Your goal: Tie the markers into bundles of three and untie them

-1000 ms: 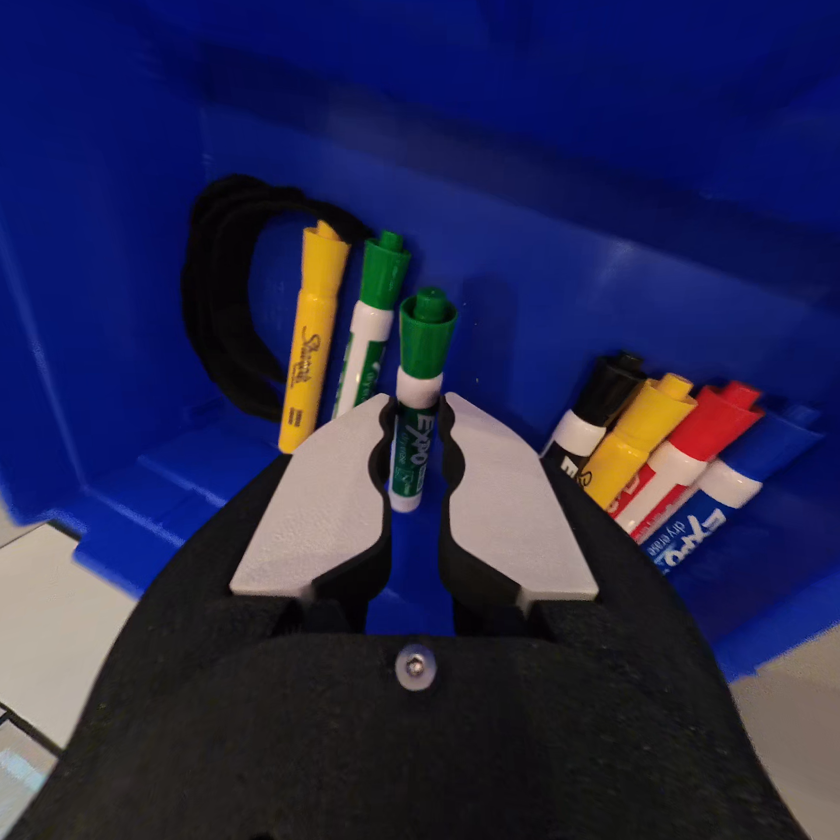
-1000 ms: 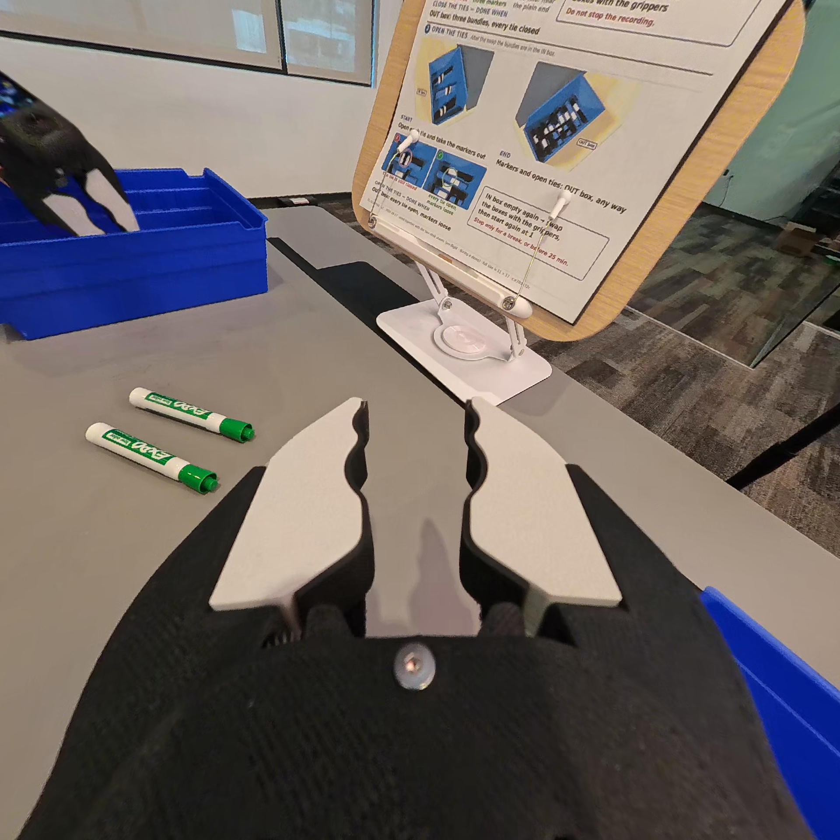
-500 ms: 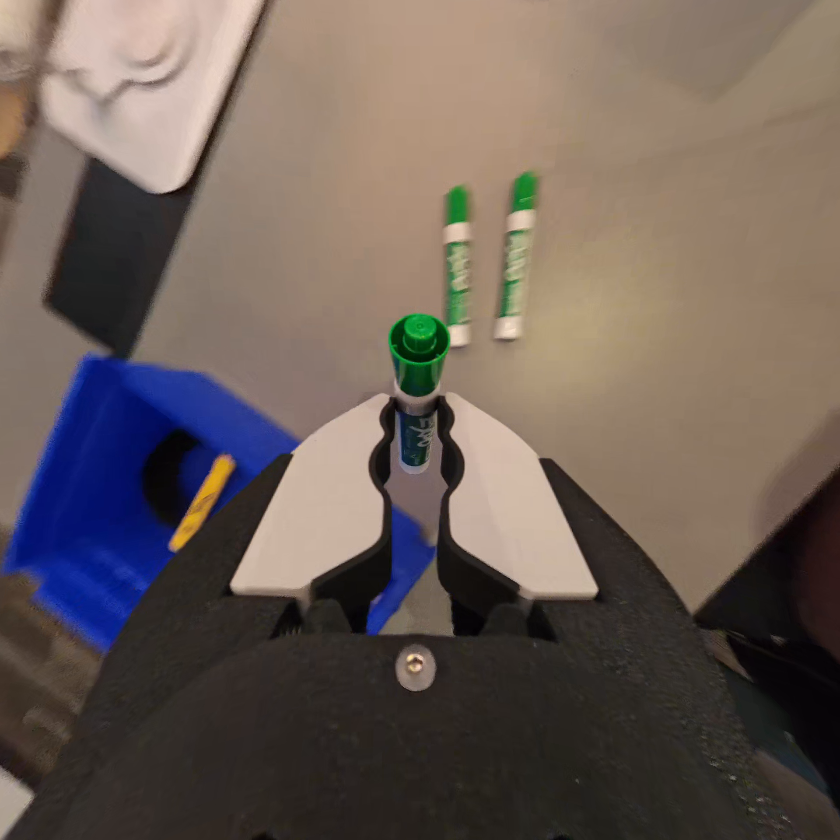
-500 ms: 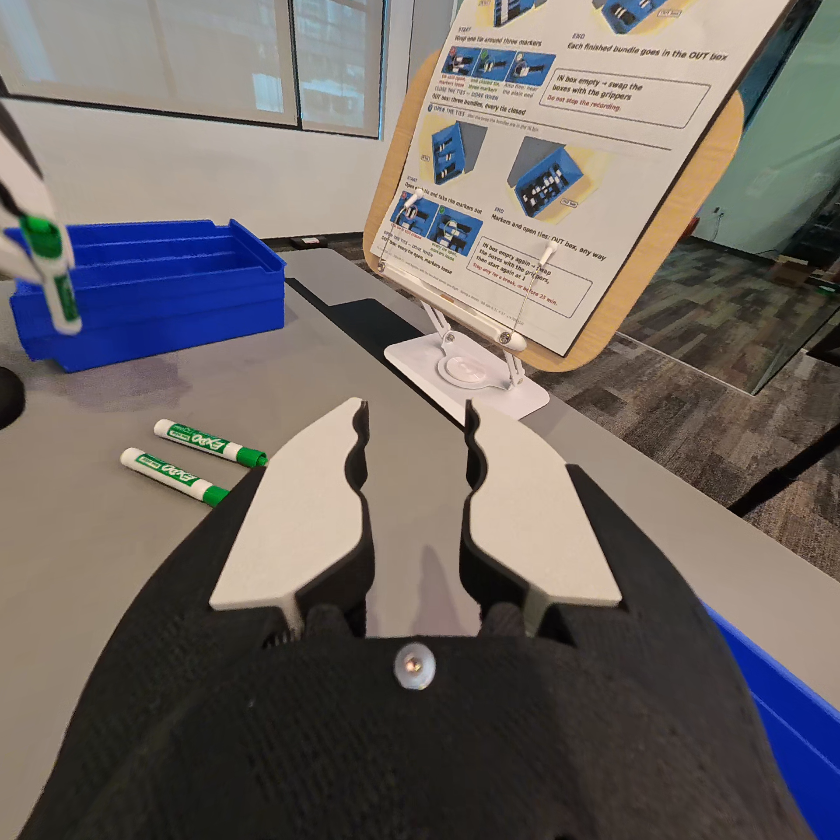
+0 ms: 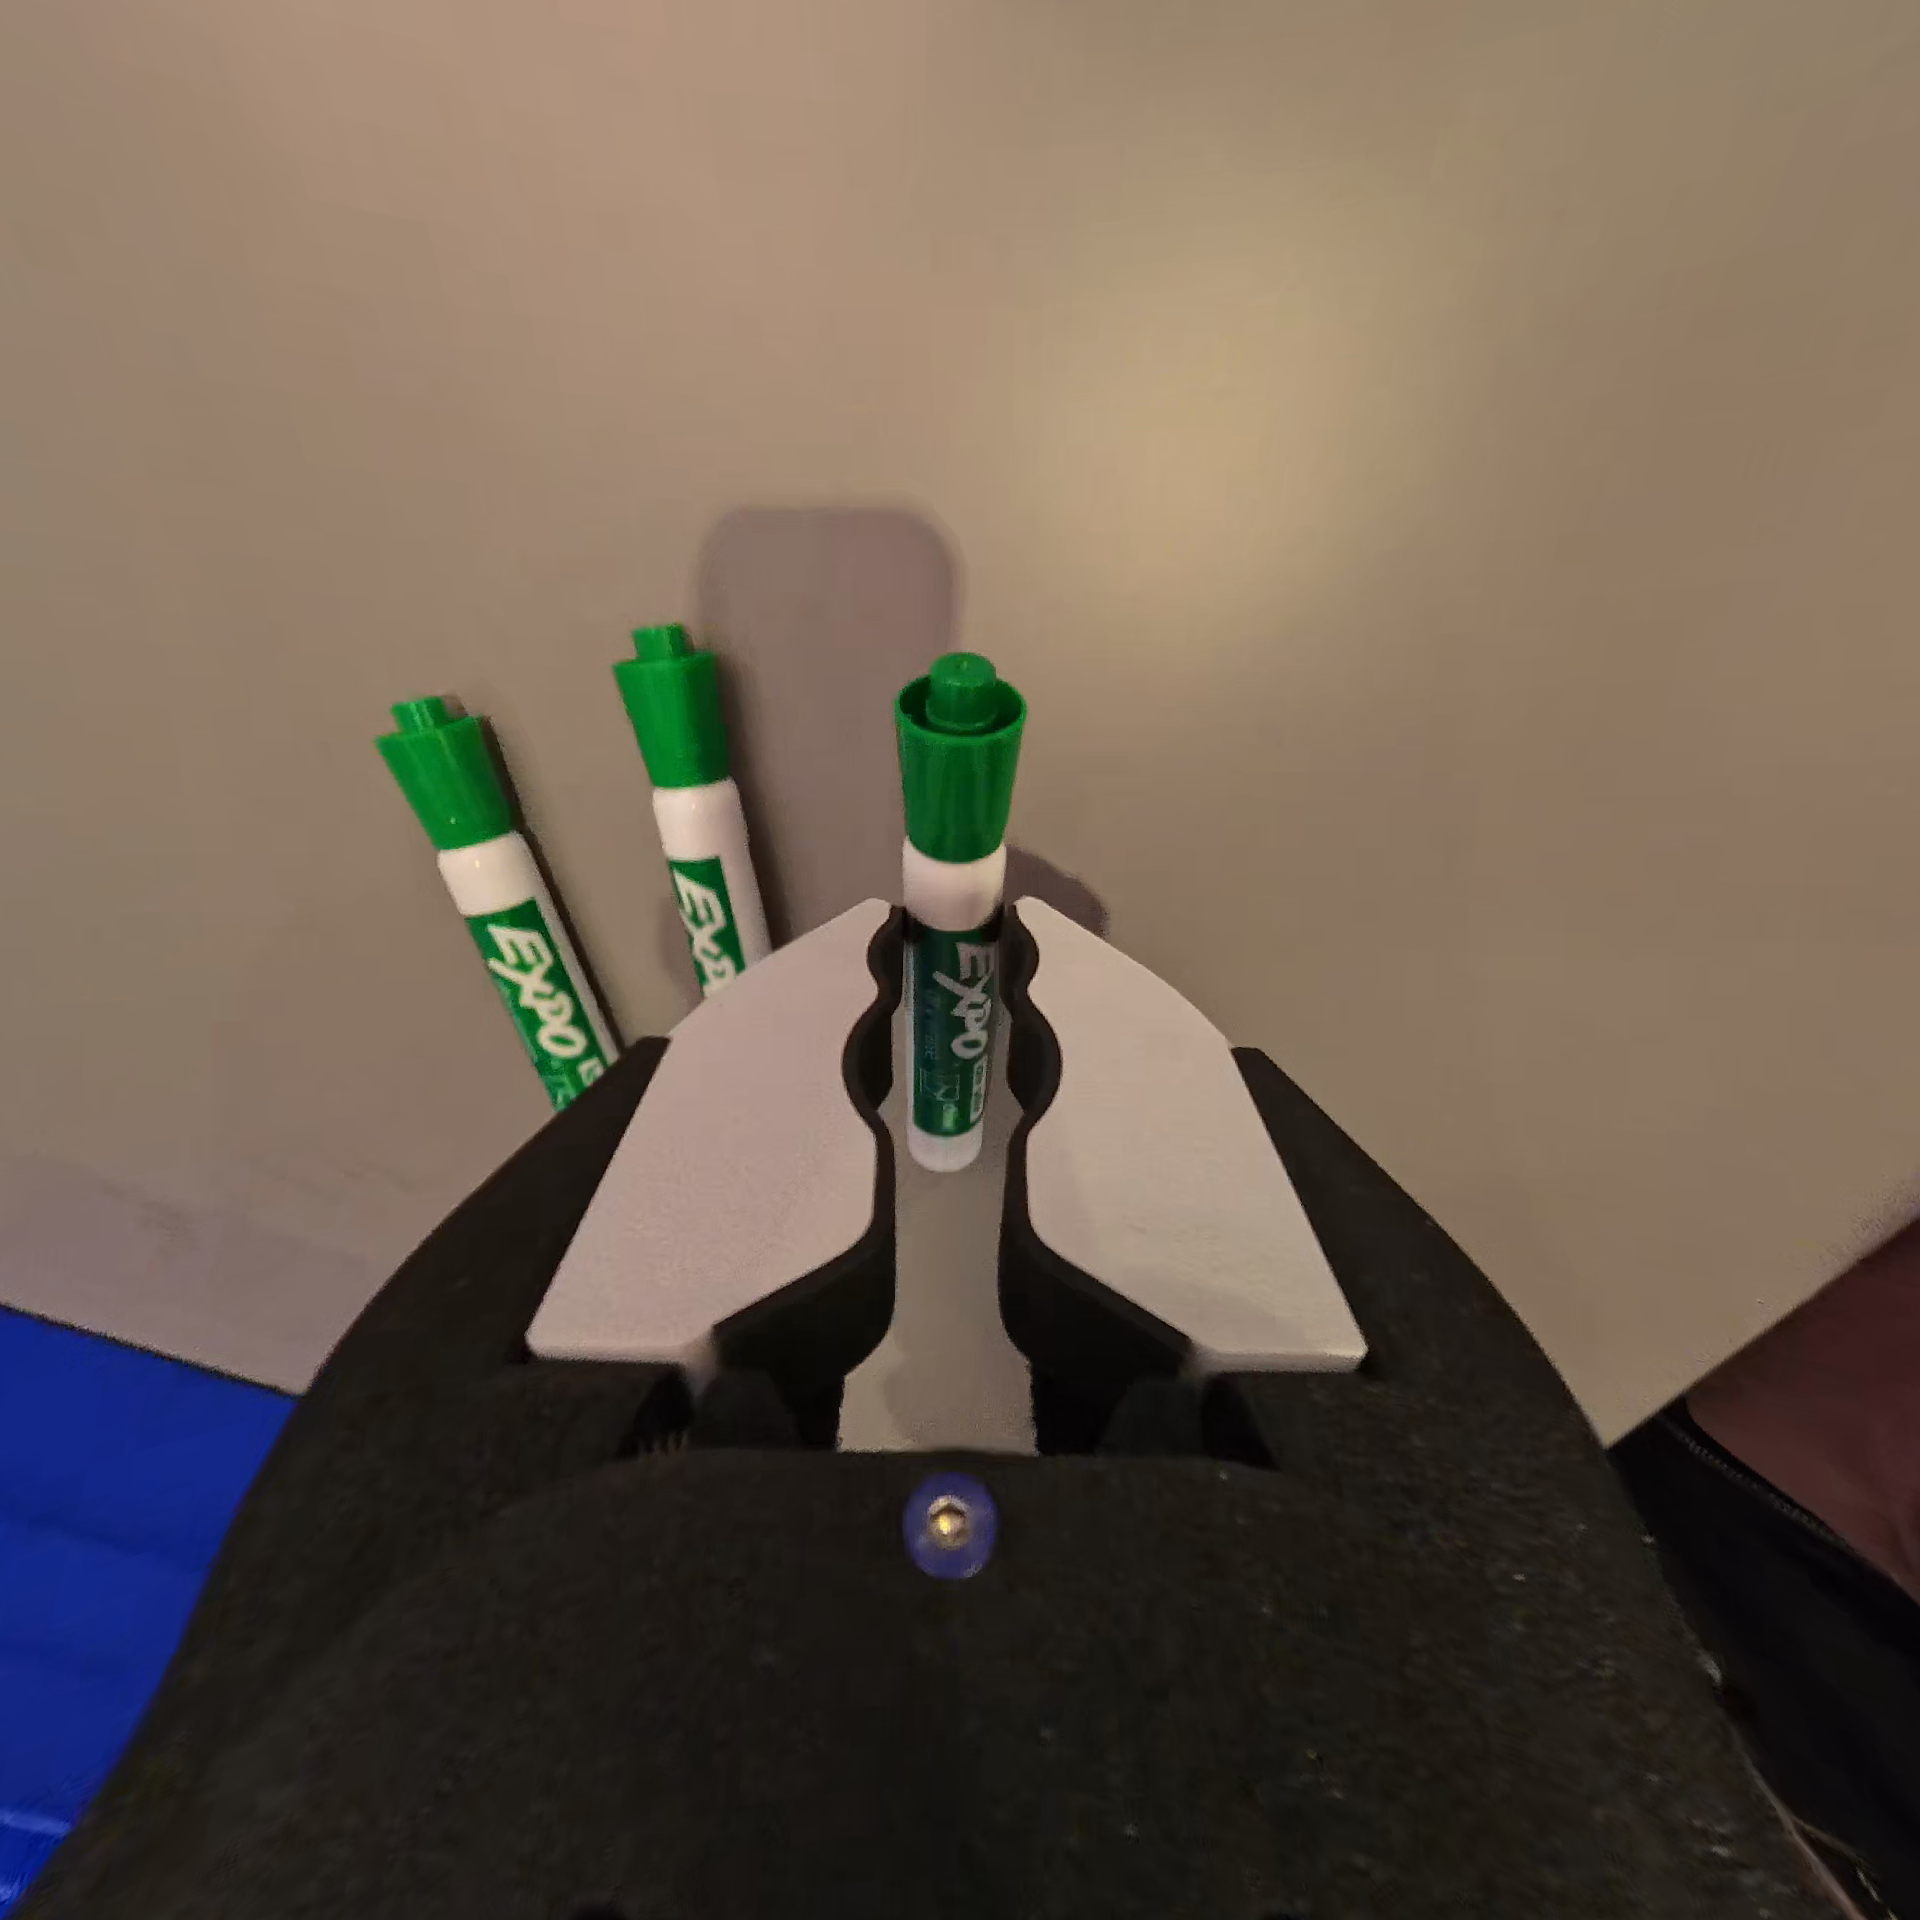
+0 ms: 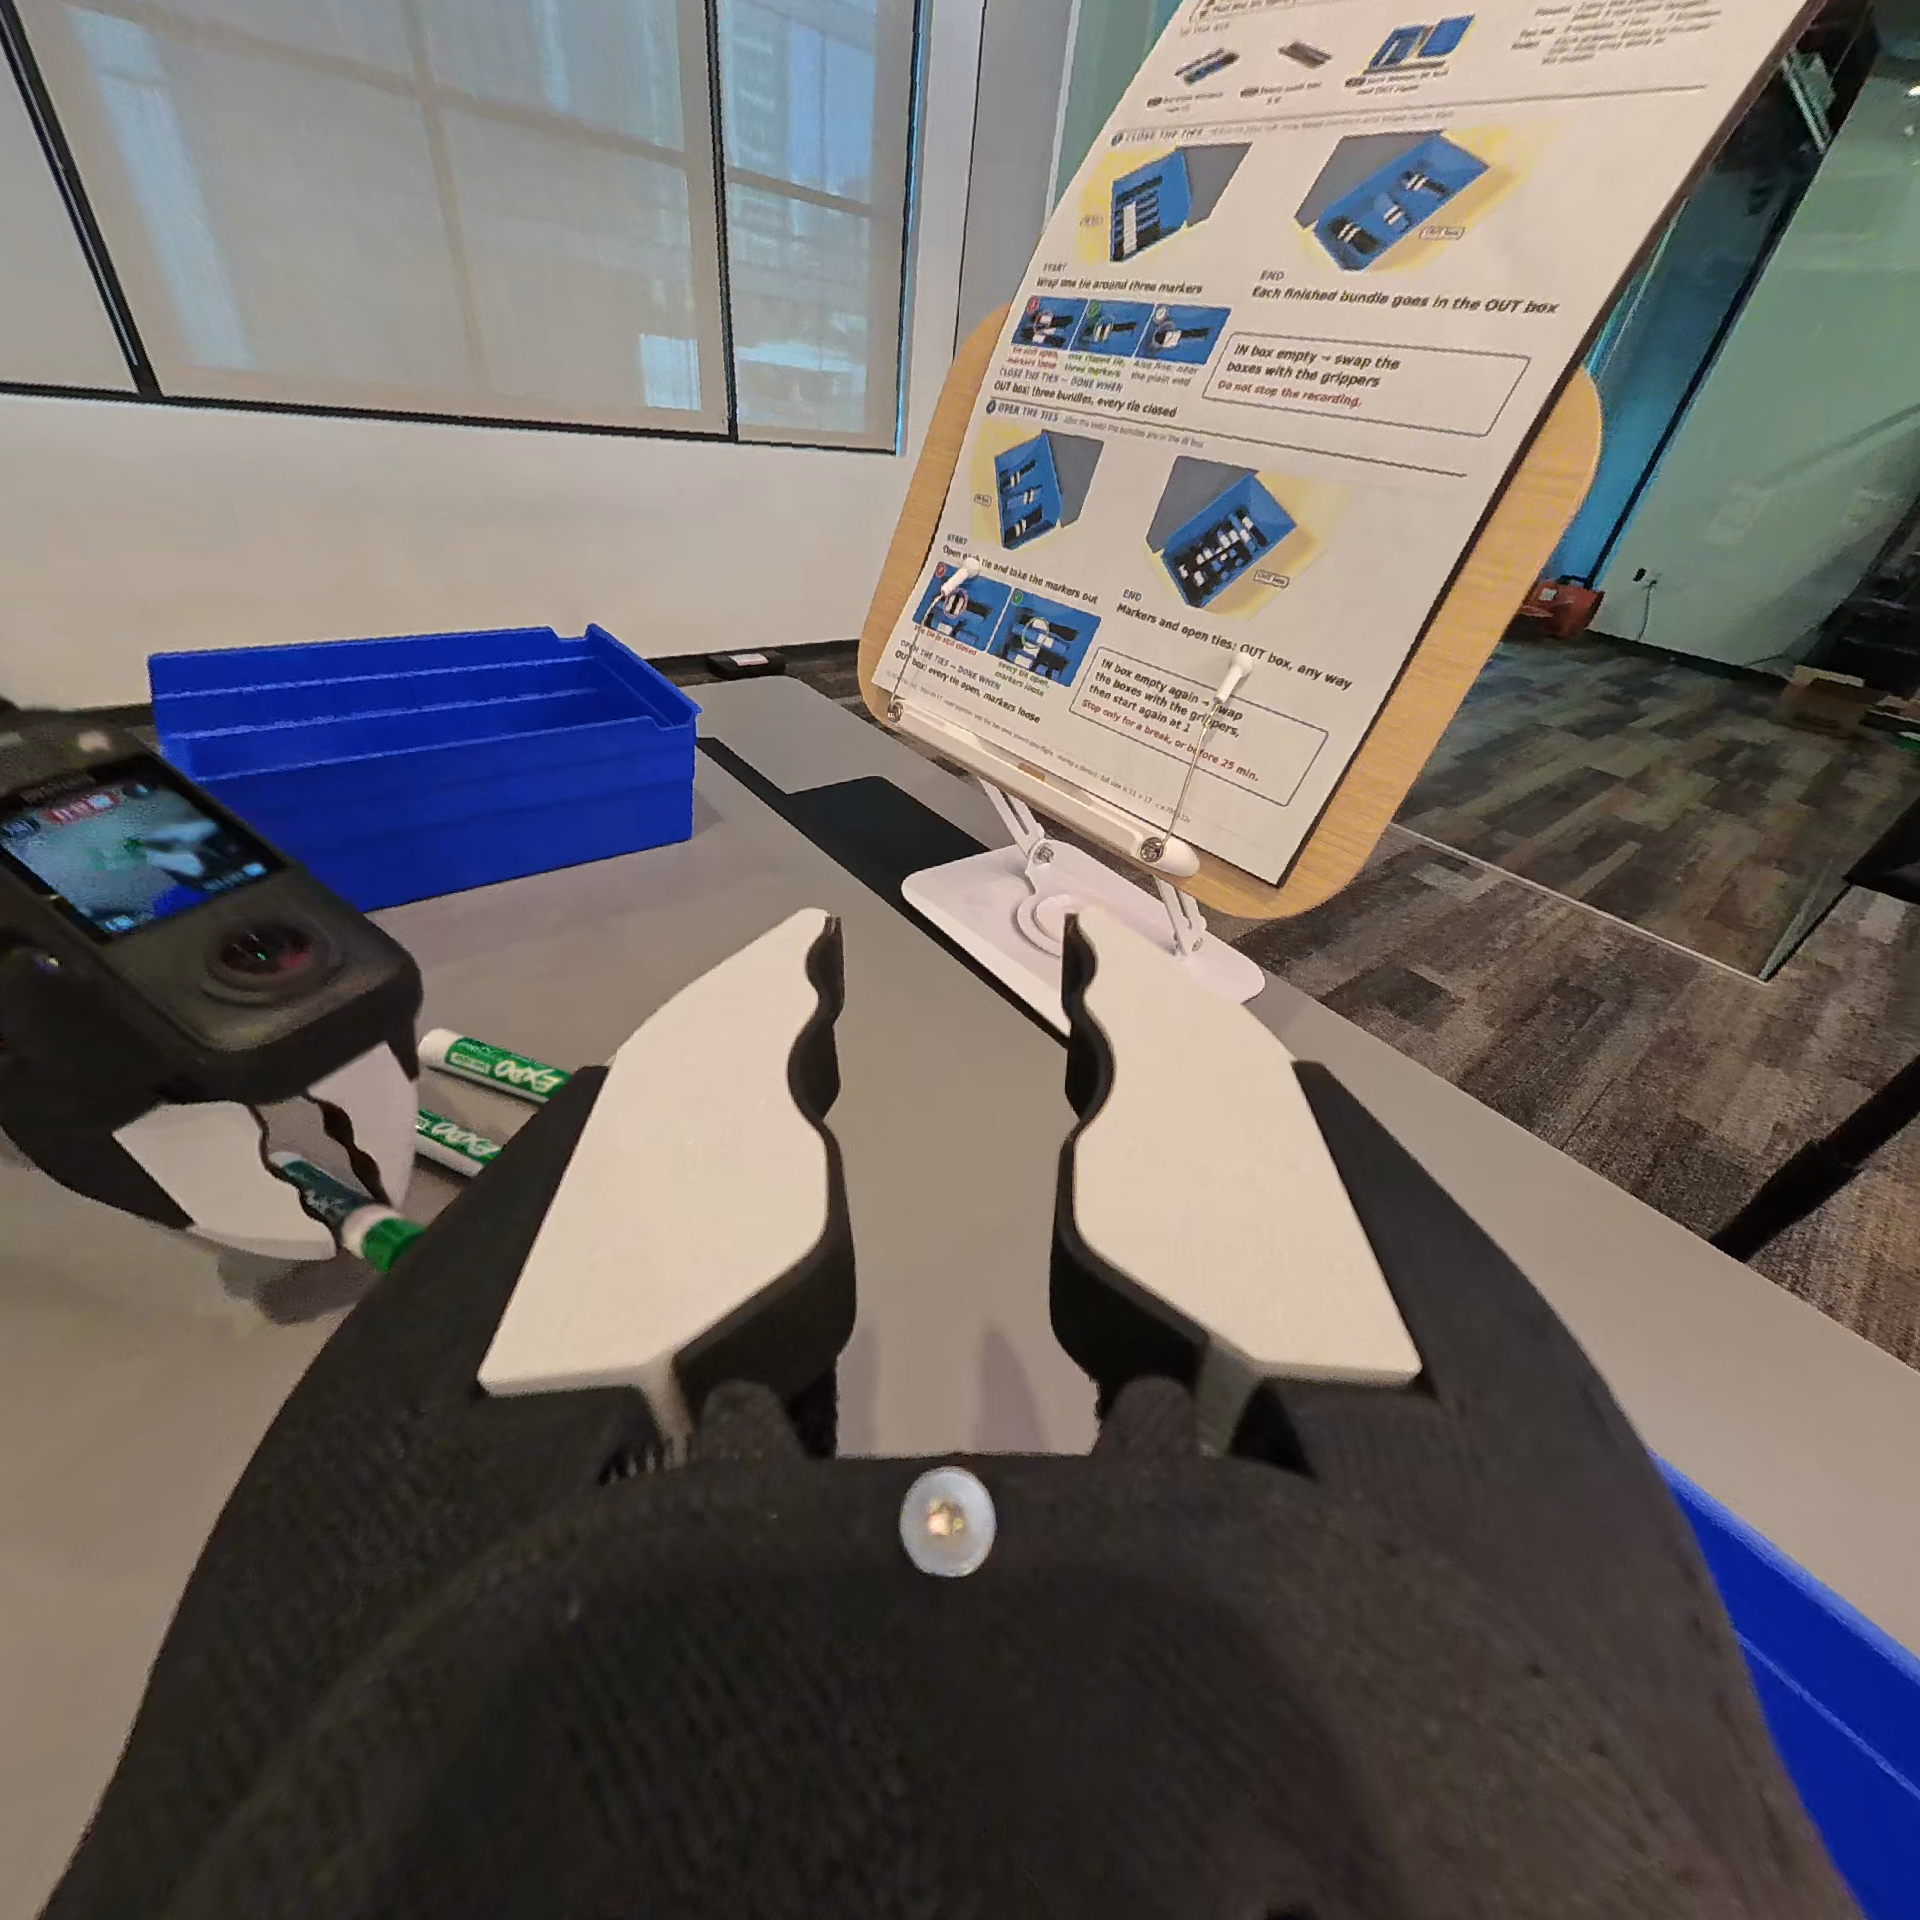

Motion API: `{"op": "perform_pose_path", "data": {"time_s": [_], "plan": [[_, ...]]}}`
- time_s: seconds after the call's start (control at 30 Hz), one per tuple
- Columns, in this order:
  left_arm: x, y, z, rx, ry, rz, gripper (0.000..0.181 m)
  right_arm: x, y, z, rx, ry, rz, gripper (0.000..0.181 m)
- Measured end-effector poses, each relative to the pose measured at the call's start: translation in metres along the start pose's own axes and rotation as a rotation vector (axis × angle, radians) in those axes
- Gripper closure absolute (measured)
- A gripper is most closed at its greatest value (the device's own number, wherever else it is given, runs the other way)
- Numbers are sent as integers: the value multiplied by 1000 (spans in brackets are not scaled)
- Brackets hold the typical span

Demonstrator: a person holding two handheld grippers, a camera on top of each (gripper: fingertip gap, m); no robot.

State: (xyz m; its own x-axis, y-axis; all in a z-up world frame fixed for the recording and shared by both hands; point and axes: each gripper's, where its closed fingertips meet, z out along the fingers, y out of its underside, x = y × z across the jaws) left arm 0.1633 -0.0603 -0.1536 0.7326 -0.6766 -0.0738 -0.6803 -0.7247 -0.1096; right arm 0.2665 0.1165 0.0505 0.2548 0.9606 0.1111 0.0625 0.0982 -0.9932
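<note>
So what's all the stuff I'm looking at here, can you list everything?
Green-capped white whiteboard markers lying on the table: 2, green and white, side by side left of the held one.
Green-capped marker held: 1, green and white, in the left tool's jaws, low over the table.
Grey table: 1, grey, under everything.
Blue plastic tray: 1, blue, far left on the table.
Second blue bin: 1, blue, only an edge at lower right.
Wooden board with an instruction sheet on a white stand: 1, tan and white, back of the table.
Left gripper: 1, black and grey, shut on a marker.
Right gripper: 1, black and grey, open, empty.
</note>
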Motion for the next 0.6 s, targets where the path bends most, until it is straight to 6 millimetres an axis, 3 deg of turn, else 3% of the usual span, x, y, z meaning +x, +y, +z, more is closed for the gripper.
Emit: {"op": "perform_pose_path", "data": {"time_s": [0.23, 0.37, 0.47, 0.6], "plan": [[-1, -3, 20, -18, 2, 8, 164, 6, -2, -5, 28, 5, 19, 140], [-5, -8, 17, 44, -8, 18, 160, 8, -1, -6, 30, 6, 22, 139], [-10, -10, -8, 119, -31, 25, 147, 10, -3, -10, 45, 11, 33, 139], [-40, -5, -84, 333, -104, -31, 150, 14, -4, -15, 63, 22, 48, 139]]}}
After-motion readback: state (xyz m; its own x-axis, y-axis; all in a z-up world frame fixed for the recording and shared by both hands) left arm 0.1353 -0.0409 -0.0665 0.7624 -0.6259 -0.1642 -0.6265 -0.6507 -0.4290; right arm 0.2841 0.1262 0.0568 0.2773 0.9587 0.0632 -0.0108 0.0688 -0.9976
